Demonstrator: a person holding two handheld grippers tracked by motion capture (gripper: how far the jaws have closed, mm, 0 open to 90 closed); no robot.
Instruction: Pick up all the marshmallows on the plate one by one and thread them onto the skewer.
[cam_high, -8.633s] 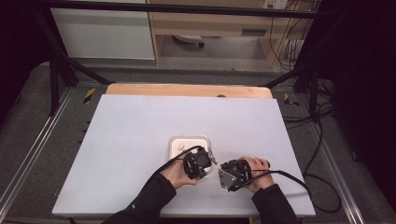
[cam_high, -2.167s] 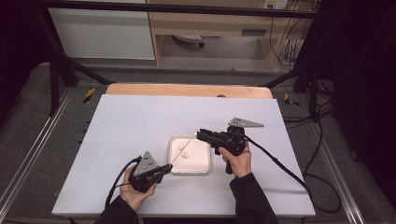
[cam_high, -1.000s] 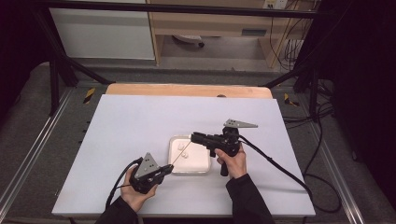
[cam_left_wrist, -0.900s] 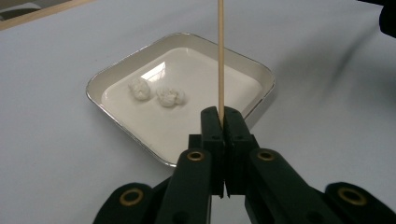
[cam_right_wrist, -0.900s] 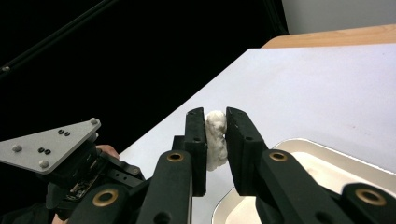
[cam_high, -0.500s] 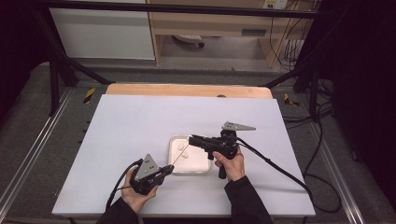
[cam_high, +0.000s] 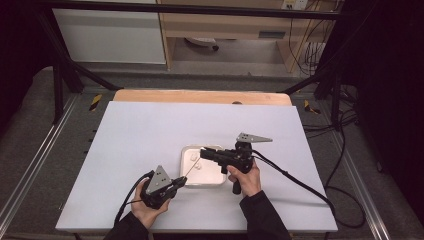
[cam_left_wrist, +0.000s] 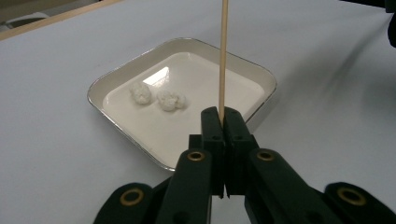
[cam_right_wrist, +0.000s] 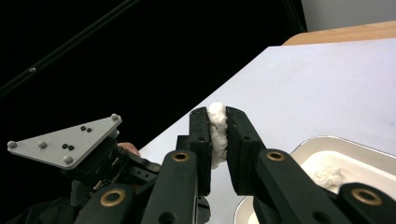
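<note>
Your left gripper (cam_high: 176, 183) sits low on the near side of the counter (cam_high: 140, 135), just short of the white square tray (cam_high: 186, 152). Its jaws are pressed tight on the bottom end of a thin wooden skewer (cam_left_wrist: 223, 56), which rises from between them and leans out over the tray. In the high view the skewer (cam_high: 191, 166) runs from those jaws toward the tray's middle.

Your right gripper (cam_high: 205, 152) hovers level over the tray, pointing to the left of the high view, with your right hand (cam_high: 245, 176) wrapped around its handle beside the tray's right edge. Its jaws are pinched narrow on 1 soft white lump (cam_right_wrist: 217, 133), squeezed between the pads and poking out at the tips.

In the left gripper view, 2 more white lumps (cam_left_wrist: 158, 97) lie side by side on the tray floor (cam_left_wrist: 210, 79), near its far-left corner and apart from the skewer. The right gripper view shows 1 of them (cam_right_wrist: 328, 176) resting in the tray below.
</note>
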